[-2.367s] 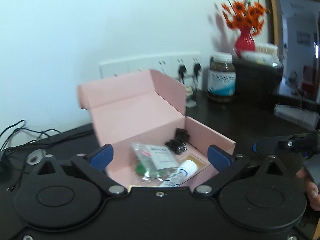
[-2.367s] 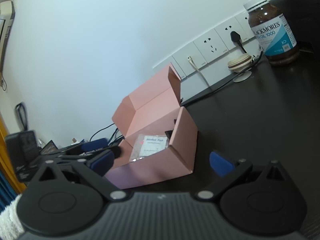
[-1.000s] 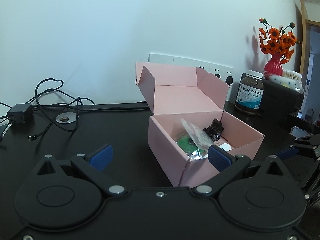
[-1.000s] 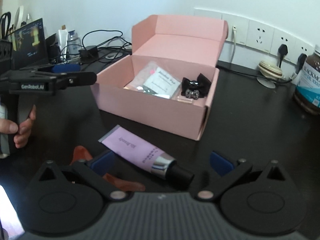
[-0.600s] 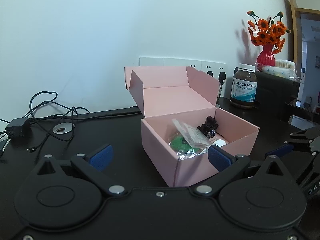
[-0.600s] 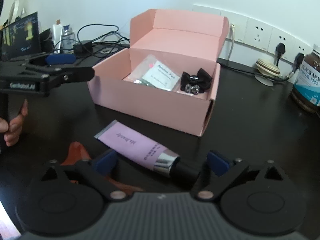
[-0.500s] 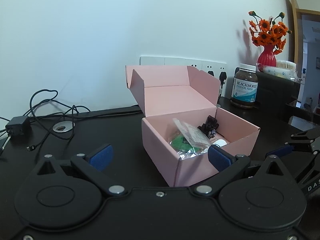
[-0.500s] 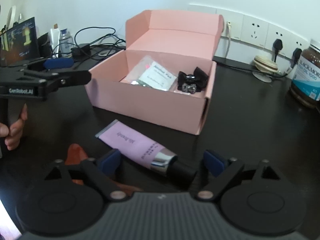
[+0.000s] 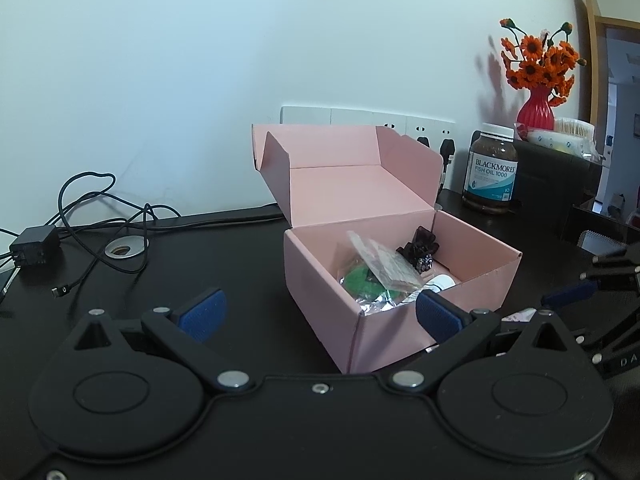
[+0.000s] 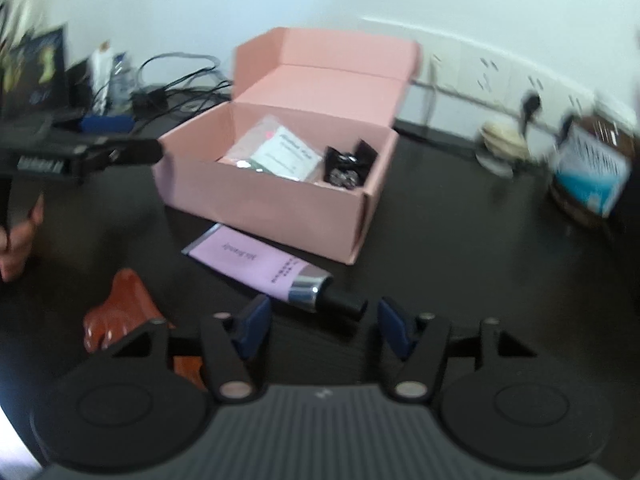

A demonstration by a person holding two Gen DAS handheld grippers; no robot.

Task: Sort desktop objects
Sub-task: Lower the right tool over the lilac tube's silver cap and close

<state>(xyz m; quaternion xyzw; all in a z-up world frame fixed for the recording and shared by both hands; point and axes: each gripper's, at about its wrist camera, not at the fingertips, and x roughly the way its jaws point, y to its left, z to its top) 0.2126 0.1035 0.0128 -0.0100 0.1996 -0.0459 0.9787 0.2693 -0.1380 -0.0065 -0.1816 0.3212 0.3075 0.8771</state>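
Showing two matte black grippers, left gripper and right gripper, each bearing blue ribbed pads, round black discs, silver screws, linkage arms (white lettering, blurred, running along one side bar); ribbed grey housing fronting the right one.

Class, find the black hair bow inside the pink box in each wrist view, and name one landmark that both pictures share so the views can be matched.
Left wrist view: the black hair bow lies right of centre, toward the far side of the pink box.
Right wrist view: the bow lies just above centre, at the box's right end.
Shared landmark: the fish oil bottle, at the right of both pictures.
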